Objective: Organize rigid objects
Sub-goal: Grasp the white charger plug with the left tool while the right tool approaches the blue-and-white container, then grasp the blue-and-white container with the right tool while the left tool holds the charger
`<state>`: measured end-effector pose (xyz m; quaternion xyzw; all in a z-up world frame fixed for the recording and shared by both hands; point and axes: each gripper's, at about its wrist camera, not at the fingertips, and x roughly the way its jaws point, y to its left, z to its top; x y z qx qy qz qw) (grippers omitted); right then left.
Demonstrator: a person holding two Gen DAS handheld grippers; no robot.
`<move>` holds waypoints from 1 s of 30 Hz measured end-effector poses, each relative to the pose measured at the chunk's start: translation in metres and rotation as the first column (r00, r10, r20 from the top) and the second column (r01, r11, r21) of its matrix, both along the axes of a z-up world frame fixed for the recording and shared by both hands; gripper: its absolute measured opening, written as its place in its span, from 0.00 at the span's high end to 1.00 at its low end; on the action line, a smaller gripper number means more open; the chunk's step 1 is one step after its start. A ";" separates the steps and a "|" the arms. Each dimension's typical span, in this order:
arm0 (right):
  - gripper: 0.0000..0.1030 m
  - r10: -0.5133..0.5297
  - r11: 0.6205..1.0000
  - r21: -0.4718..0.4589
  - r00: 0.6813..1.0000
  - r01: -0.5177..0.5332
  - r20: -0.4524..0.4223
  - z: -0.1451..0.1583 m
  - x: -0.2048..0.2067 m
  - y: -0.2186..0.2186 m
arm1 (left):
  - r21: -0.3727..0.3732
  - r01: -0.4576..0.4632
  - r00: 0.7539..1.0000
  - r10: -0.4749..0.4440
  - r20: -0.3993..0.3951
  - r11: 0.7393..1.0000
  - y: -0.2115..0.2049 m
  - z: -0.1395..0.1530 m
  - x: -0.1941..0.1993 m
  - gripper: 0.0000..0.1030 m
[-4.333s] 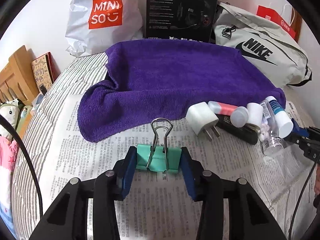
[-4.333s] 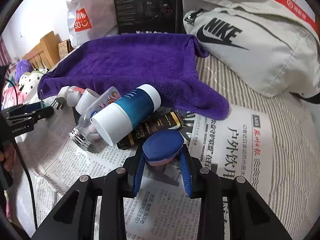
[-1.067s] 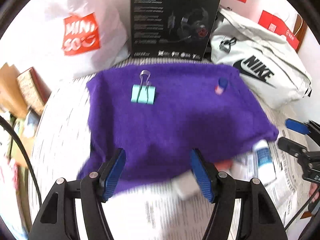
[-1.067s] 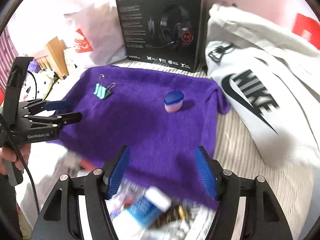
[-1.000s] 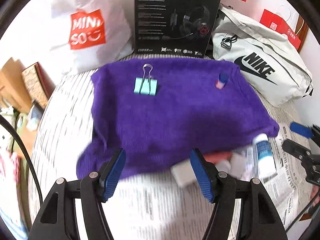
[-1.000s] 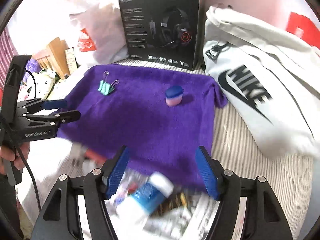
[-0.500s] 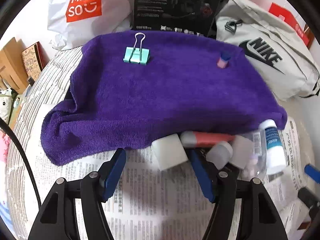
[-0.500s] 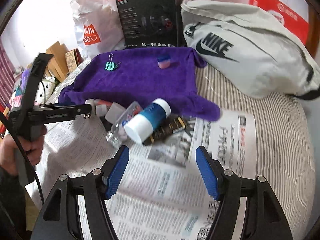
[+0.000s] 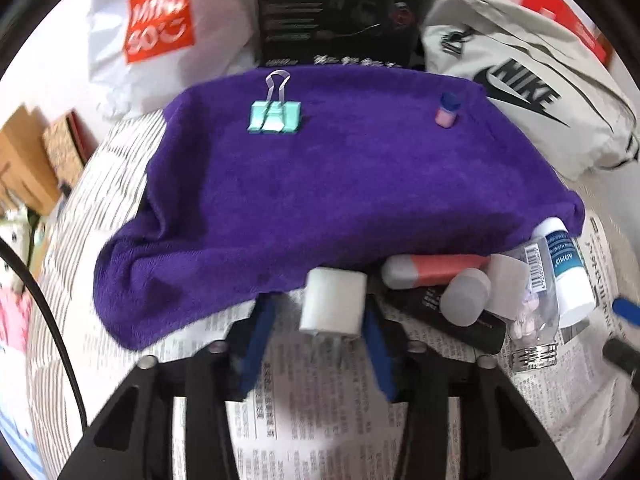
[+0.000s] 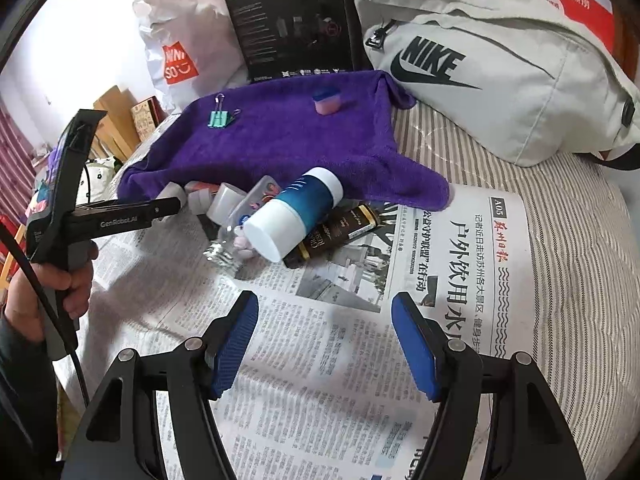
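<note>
A white charger plug (image 9: 334,304) lies on the newspaper at the purple towel's (image 9: 340,184) near edge. My left gripper (image 9: 318,308) has its jaws closing around the plug; the right pad touches it and a gap shows at the left pad. A green binder clip (image 9: 275,116) and a small pink-and-blue container (image 9: 446,112) rest on the towel. Beside the plug lie a red tube (image 9: 436,270), a clear bottle (image 10: 240,224), a blue-and-white bottle (image 10: 296,212) and a dark tube (image 10: 340,232). My right gripper (image 10: 325,312) hangs open over bare newspaper, nothing between its fingers.
A grey Nike bag (image 10: 500,80) lies at the right. A black headset box (image 10: 292,24) and a white Miniso bag (image 9: 160,28) stand behind the towel. Newspaper (image 10: 360,380) covers the striped bedding (image 10: 580,280). A hand (image 10: 48,292) holds the left gripper.
My left gripper came down to the charger plug and its jaws narrowed around it. My right gripper drew back from the towel to above the newspaper. Clip and small container now lie on the towel.
</note>
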<state>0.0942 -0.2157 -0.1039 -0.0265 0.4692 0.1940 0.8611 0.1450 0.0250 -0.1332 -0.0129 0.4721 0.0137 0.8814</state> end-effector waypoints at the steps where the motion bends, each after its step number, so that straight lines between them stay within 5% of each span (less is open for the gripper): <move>1: 0.33 -0.001 1.000 0.001 1.000 0.001 -0.002 -0.001 0.002 0.000 | -0.012 0.009 1.000 -0.009 0.005 1.000 -0.001 0.000 0.000 0.75; 15: 0.34 0.010 0.997 -0.078 1.000 -0.010 0.004 -0.023 0.048 0.006 | -0.039 0.040 0.998 -0.037 0.058 0.998 0.002 -0.001 -0.013 0.75; 30: 0.34 -0.068 0.994 0.088 0.997 0.072 -0.044 0.002 0.063 0.009 | -0.067 0.052 0.997 -0.048 0.057 0.996 0.005 0.000 -0.015 0.75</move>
